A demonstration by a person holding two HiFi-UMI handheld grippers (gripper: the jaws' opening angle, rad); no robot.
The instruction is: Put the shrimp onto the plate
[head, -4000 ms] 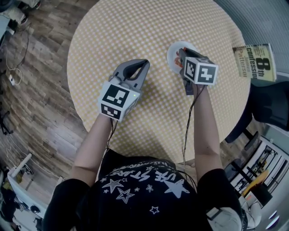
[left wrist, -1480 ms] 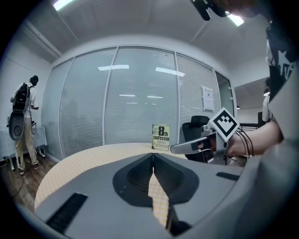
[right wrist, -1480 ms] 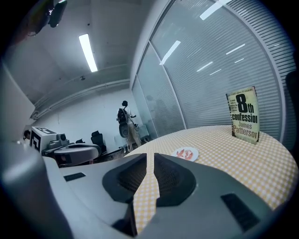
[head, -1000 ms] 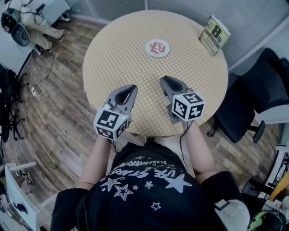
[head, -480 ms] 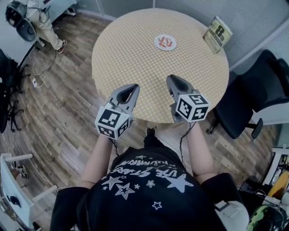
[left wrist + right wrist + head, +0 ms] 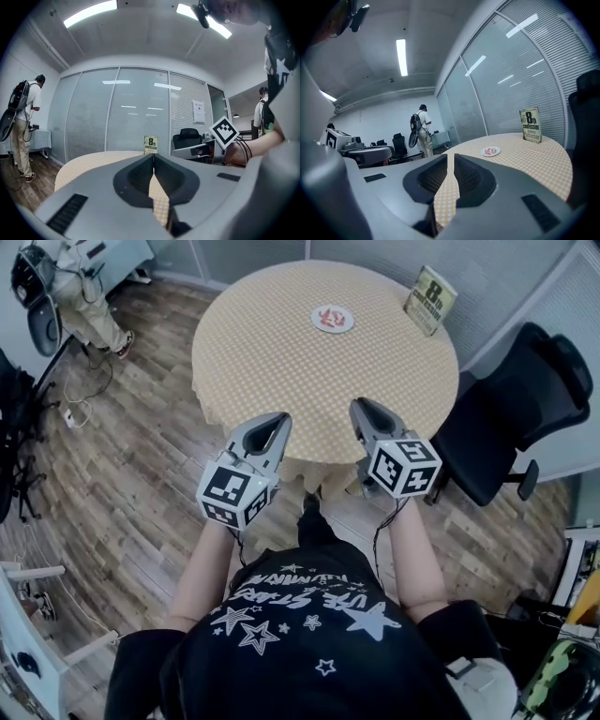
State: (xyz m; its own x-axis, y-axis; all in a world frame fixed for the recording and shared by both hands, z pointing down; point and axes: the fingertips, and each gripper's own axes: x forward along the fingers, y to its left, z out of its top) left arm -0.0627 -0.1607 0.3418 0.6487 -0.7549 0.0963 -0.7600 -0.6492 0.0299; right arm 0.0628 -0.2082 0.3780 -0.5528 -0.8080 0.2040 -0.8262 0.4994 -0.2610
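Observation:
A small white plate [image 6: 332,319] rests on the far part of the round yellow checked table [image 6: 281,352], with the orange shrimp [image 6: 329,317] lying on it. The right gripper view shows the same plate [image 6: 491,151] far ahead. My left gripper [image 6: 278,419] and right gripper [image 6: 360,406] hover side by side at the table's near edge, far from the plate. Both are shut and hold nothing. In the left gripper view the left gripper [image 6: 153,157] has its tips touching. In the right gripper view only a thin slit shows between the tips of the right gripper [image 6: 450,157].
A book [image 6: 430,298] stands upright at the table's far right edge. A black office chair [image 6: 511,418] is to the right of the table. A person with a backpack [image 6: 421,129] stands at a desk on the far left. Cables [image 6: 80,409] lie on the wooden floor.
Four seconds ago my right gripper was at the plate. Since then both grippers have drawn back to the near edge, and the table and plate have receded toward the top of the view.

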